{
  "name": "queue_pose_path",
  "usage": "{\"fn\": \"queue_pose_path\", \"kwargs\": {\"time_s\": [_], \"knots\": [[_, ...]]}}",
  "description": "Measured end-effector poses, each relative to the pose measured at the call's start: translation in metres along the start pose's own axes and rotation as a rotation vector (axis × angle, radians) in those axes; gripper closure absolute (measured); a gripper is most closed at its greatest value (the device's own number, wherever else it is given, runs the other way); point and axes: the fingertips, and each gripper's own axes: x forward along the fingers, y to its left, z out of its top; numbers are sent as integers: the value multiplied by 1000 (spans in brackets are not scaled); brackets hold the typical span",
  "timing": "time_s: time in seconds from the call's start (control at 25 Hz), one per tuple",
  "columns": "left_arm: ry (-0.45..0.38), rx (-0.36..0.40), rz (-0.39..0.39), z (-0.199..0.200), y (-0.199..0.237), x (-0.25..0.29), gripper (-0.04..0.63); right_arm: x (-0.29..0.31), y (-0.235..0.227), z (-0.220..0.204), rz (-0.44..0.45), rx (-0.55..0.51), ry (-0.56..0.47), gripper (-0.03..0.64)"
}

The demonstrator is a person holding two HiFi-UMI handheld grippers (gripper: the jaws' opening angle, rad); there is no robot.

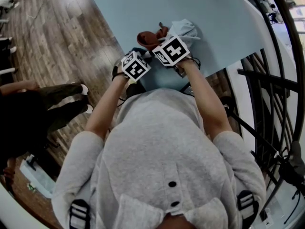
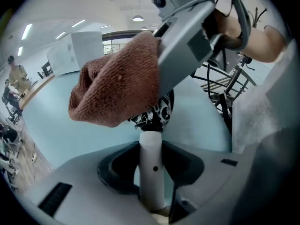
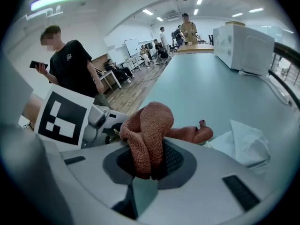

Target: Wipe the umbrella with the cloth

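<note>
Now the left gripper pinches the umbrella by its handle between its jaws, while the right gripper has its jaws clamped on the cloth.

The cloth looks rough-woven, the umbrella handle smooth plastic, the table matt.

In the head view, the jaws of the left gripper and the right gripper are covered by the grippers' own upper parts. Ahead of the left gripper's jaws, most of the umbrella is hidden behind the cloth. Only its white handle and a patch of black-and-white fabric are seen, and the handle's near end is lost between the jaws. The cloth's lower end is buried between the right gripper's jaws. To the left of the right gripper, a bystander is shown with the face blurred over.
</note>
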Motion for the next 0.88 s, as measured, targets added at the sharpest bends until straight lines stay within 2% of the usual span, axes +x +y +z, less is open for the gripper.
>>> {"fn": "queue_pose_path", "kwargs": {"time_s": [0.12,0.36,0.88], "knots": [[-2,4,4,1,1,0,440,-6,8,-14,46,-3,2,543],[-2,-6,-8,-2,0,-1,440,-13,21,-56,177,79,48,543],[-1,27,7,0,2,-4,440,-7,10,-88,221,117,141,543]]}}
